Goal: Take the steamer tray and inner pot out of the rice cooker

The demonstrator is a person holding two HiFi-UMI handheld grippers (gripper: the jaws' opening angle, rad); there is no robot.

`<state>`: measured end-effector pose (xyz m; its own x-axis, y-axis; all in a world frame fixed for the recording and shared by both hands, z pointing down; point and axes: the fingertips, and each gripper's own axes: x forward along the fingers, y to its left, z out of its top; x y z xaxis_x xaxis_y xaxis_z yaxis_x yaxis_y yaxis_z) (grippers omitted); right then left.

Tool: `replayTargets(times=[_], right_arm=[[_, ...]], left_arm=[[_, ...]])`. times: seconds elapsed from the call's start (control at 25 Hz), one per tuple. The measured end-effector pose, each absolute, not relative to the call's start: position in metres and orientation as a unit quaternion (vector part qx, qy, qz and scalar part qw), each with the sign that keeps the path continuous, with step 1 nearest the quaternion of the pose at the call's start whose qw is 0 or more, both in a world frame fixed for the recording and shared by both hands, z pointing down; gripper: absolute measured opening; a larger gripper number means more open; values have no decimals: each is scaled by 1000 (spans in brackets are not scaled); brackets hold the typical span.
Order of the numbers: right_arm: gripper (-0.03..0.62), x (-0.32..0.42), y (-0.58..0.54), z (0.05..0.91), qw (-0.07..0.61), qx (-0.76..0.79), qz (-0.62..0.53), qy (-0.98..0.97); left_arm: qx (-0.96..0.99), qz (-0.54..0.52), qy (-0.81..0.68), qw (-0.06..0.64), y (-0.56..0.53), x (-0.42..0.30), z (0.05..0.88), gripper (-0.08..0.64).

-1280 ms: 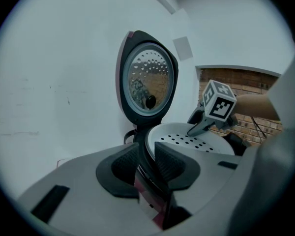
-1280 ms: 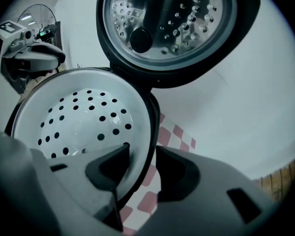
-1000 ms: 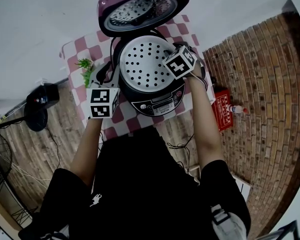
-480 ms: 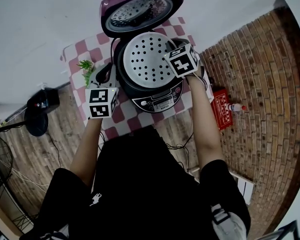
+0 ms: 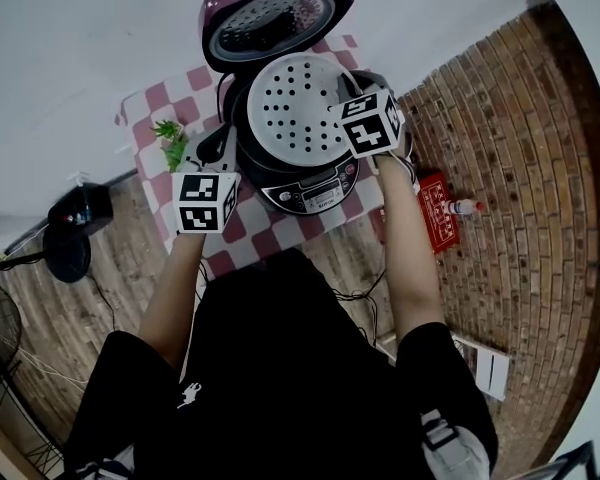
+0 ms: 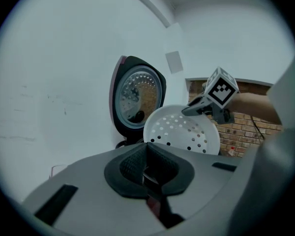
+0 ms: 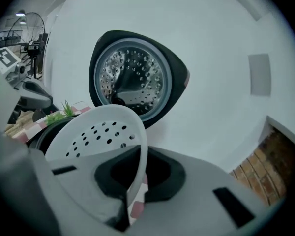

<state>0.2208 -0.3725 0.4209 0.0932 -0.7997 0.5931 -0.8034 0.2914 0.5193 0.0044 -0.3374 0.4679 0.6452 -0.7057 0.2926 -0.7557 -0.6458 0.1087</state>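
The purple rice cooker (image 5: 310,193) stands on a checked table with its lid (image 5: 270,13) swung up. The white perforated steamer tray (image 5: 290,103) hangs tilted above the cooker's mouth. My right gripper (image 5: 338,110) is shut on the tray's right rim, and that rim (image 7: 140,151) runs between its jaws (image 7: 135,191). Below the tray (image 7: 98,132) a dark rim of the cooker (image 7: 42,134) shows; the inner pot itself is hidden. My left gripper (image 5: 218,148) sits at the cooker's left side, shut (image 6: 148,173), with nothing seen between its pads. From there the tray (image 6: 182,132) and the right gripper (image 6: 194,109) are visible.
A small green plant (image 5: 170,138) stands on the table's left part (image 5: 145,103). On the brick-pattern floor at the right lie a red box (image 5: 438,208) and a small bottle (image 5: 465,206). A black device (image 5: 75,213) sits on the floor at the left. A white wall is behind the cooker.
The tray has risen out of the cooker with the right gripper and now hangs tilted. The left gripper has lifted slightly beside the cooker.
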Motion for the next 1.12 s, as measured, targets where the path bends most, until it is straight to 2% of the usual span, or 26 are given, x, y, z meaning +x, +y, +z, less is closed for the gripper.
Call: replayTargets(times=[0.48, 1.12], right_arm=[[9, 281, -354, 380, 358, 620, -13, -698], [9, 386, -317, 389, 312, 659, 13, -684]], left_arm=[[895, 110, -424, 88, -300, 61, 440, 2], [898, 115, -421, 55, -260, 141, 428, 2]])
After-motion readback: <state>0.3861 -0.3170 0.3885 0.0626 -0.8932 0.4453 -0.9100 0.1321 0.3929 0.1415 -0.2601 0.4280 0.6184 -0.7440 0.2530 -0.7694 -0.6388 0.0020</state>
